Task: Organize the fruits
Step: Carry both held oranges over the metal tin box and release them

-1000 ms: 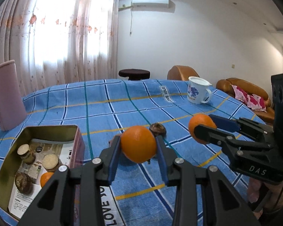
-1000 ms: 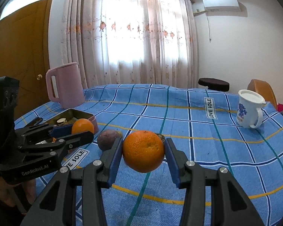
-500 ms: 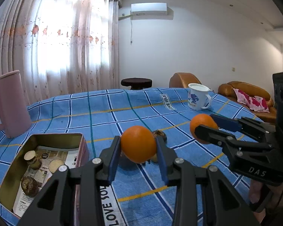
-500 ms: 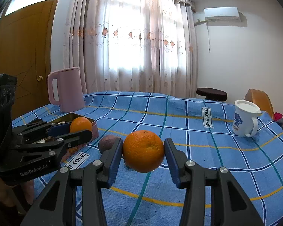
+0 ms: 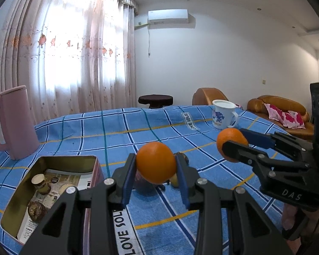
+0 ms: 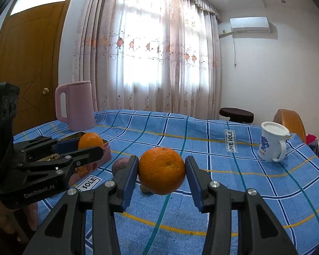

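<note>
Left gripper (image 5: 156,166), body marked "GenRobot.AI", clamps a small orange (image 5: 155,162) aloft beside the open tin (image 5: 91,161); right gripper (image 6: 161,171), marked "DAS", clamps a larger orange (image 6: 161,171) above the blue checked cloth (image 6: 255,182) labelled "LOVE SOLE". Open cloth lies ahead toward the white mug (image 6: 271,141). Two dark fruits underneath are mostly hidden.

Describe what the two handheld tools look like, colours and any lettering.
Both are black plastic with silver screws and blue pads lining the fingers. The left tool reads "GenRobot.AI" on its side; the right tool reads "DAS". No cables show.
</note>
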`<state>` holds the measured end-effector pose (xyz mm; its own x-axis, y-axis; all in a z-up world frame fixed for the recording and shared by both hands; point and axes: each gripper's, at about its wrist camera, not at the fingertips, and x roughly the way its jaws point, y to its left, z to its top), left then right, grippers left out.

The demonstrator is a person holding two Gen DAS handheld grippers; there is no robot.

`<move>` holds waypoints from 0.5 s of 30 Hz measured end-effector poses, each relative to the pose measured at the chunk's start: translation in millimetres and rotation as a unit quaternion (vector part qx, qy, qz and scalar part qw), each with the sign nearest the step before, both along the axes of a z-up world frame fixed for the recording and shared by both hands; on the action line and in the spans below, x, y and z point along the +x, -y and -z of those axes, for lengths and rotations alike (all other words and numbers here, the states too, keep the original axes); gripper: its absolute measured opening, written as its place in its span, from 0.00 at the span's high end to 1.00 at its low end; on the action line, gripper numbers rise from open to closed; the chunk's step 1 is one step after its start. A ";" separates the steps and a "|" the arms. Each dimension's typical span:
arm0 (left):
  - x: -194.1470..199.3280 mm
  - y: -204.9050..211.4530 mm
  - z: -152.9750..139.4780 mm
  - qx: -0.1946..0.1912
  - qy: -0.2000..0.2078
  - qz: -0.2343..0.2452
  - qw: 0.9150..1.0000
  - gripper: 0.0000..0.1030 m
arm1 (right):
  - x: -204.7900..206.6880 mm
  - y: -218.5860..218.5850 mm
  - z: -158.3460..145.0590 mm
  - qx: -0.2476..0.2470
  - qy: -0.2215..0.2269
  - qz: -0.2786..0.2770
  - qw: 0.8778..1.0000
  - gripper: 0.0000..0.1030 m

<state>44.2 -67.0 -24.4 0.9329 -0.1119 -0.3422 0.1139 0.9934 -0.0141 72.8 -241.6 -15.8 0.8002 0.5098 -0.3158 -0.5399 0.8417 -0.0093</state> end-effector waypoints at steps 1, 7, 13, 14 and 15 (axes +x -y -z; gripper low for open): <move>-0.4 0.2 -0.1 0.001 0.000 0.000 1.000 0.63 | 0.4 -0.1 -0.1 -0.001 0.000 0.000 1.000 0.54; -4.0 -20.3 -8.7 -0.011 -0.005 -0.016 1.000 0.63 | 5.1 -12.1 -1.7 -0.002 -0.010 -0.017 1.000 0.55; -11.4 -71.7 -16.3 -0.034 -0.018 -0.068 0.997 0.63 | 5.4 -46.5 -12.7 0.000 -0.016 -0.061 0.998 0.54; -12.2 -78.8 -15.8 -0.036 -0.021 -0.075 0.996 0.63 | 3.6 -54.6 -14.6 -0.003 -0.014 -0.071 0.997 0.54; -13.6 -87.4 -15.4 -0.038 -0.024 -0.084 0.995 0.63 | 1.1 -66.0 -16.9 -0.008 -0.011 -0.083 0.996 0.54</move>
